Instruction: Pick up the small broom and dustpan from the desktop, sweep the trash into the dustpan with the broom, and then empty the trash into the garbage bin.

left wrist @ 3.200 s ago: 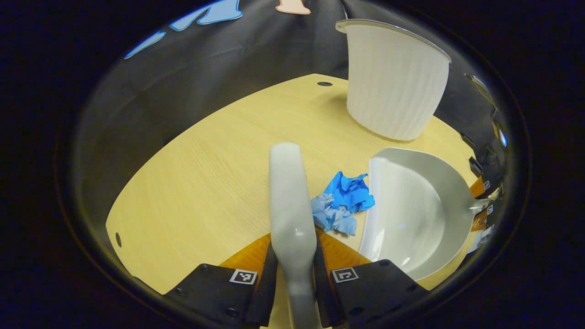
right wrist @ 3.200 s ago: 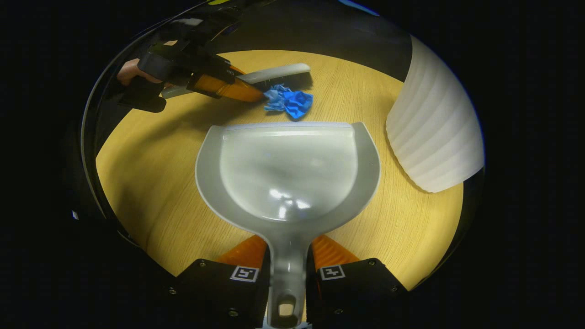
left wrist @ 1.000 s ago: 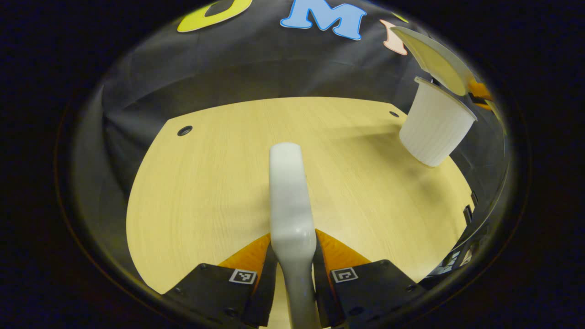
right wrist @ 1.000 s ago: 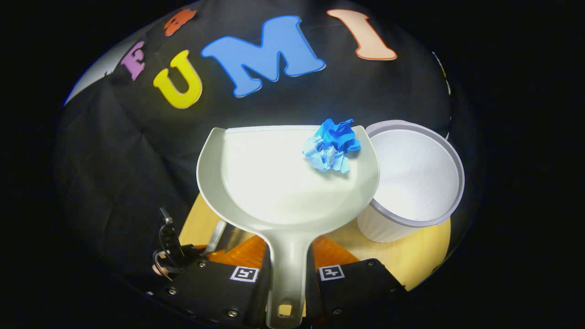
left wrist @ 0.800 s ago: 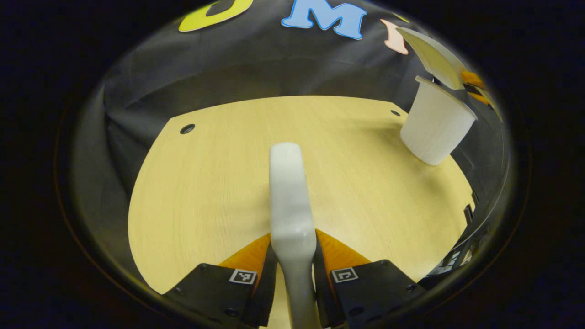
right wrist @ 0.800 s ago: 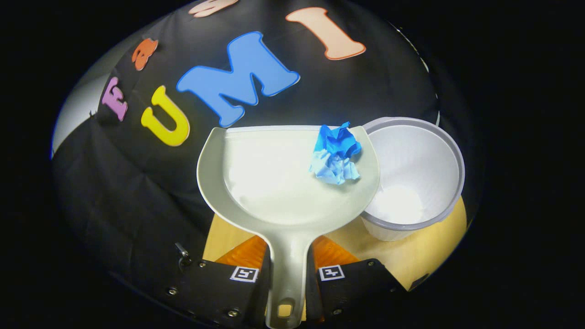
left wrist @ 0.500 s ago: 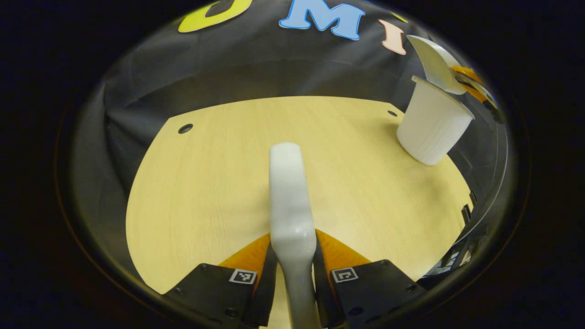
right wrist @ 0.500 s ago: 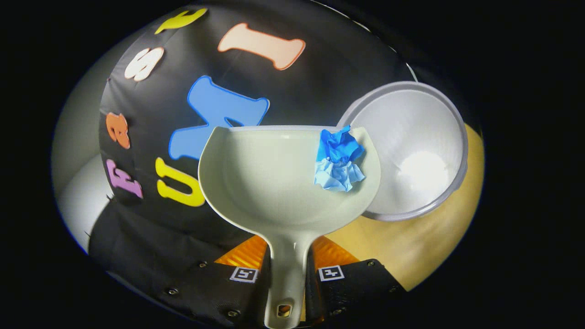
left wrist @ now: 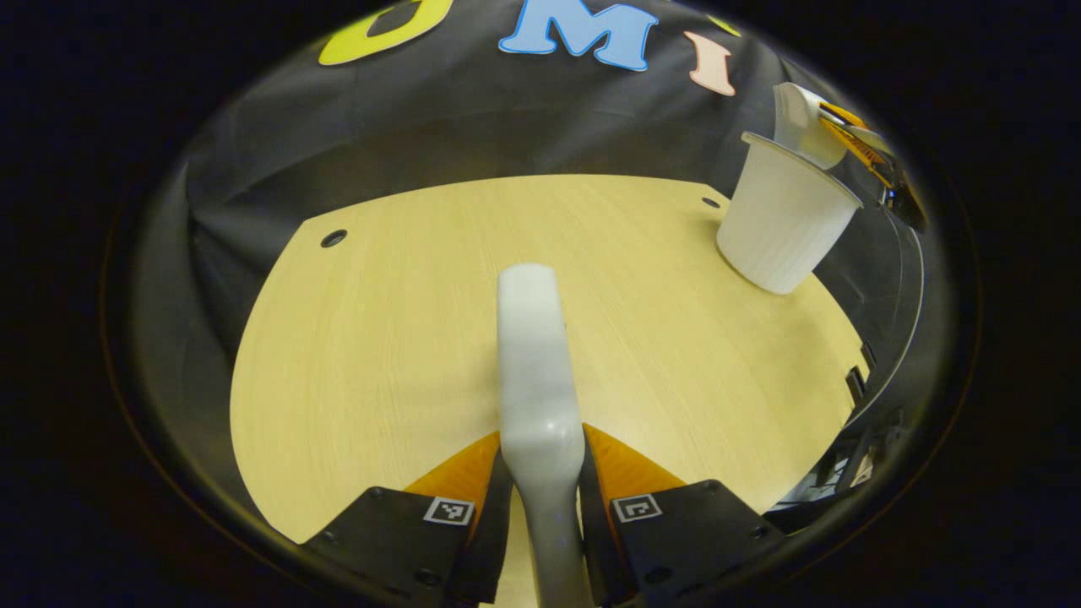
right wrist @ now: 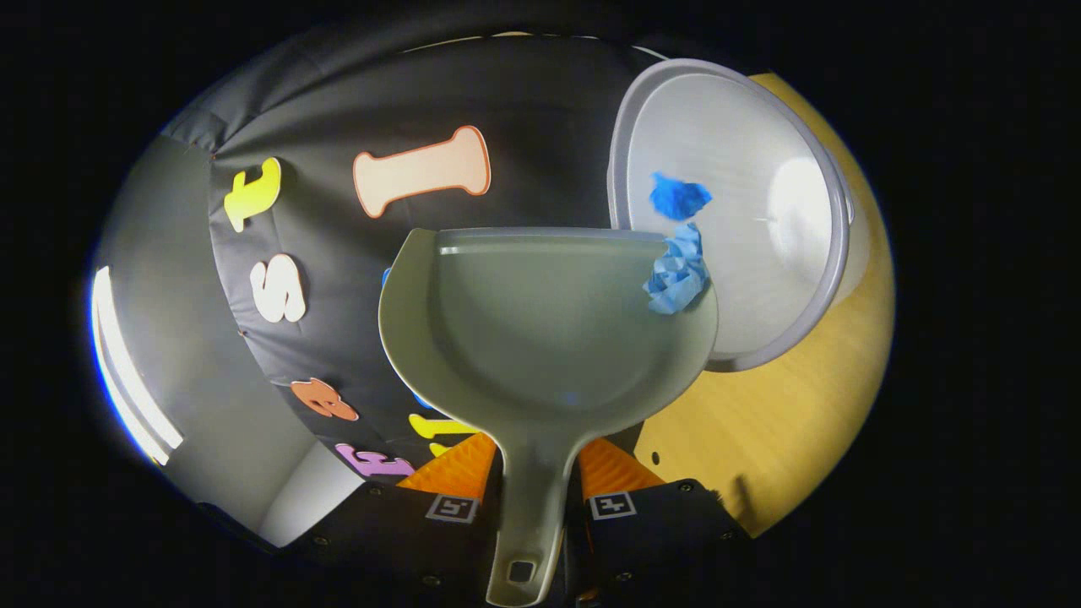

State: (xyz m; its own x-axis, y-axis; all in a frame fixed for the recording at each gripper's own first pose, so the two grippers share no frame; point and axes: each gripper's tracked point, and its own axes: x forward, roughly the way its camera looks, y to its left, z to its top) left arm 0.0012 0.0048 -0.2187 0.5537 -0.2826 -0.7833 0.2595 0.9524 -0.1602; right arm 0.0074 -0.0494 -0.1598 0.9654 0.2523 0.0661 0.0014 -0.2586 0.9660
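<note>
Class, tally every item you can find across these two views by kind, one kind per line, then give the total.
Small broom: 1
Dustpan: 1
Garbage bin: 1
Dark blue paper wad: 1
Light blue paper wad: 1
Grippers, left gripper and right gripper: 2
Table: 1
Total: 8

The broom [left wrist: 532, 355] is plain pale grey-white; the dustpan [right wrist: 540, 338] is pale grey with a greenish cast; the bin [left wrist: 781, 224] is white with fine vertical ribbing; the crumpled trash [right wrist: 676, 270] is light blue, with a deeper blue scrap [right wrist: 678, 197]; the tabletop [left wrist: 380, 338] is pale yellow wood-grain.
</note>
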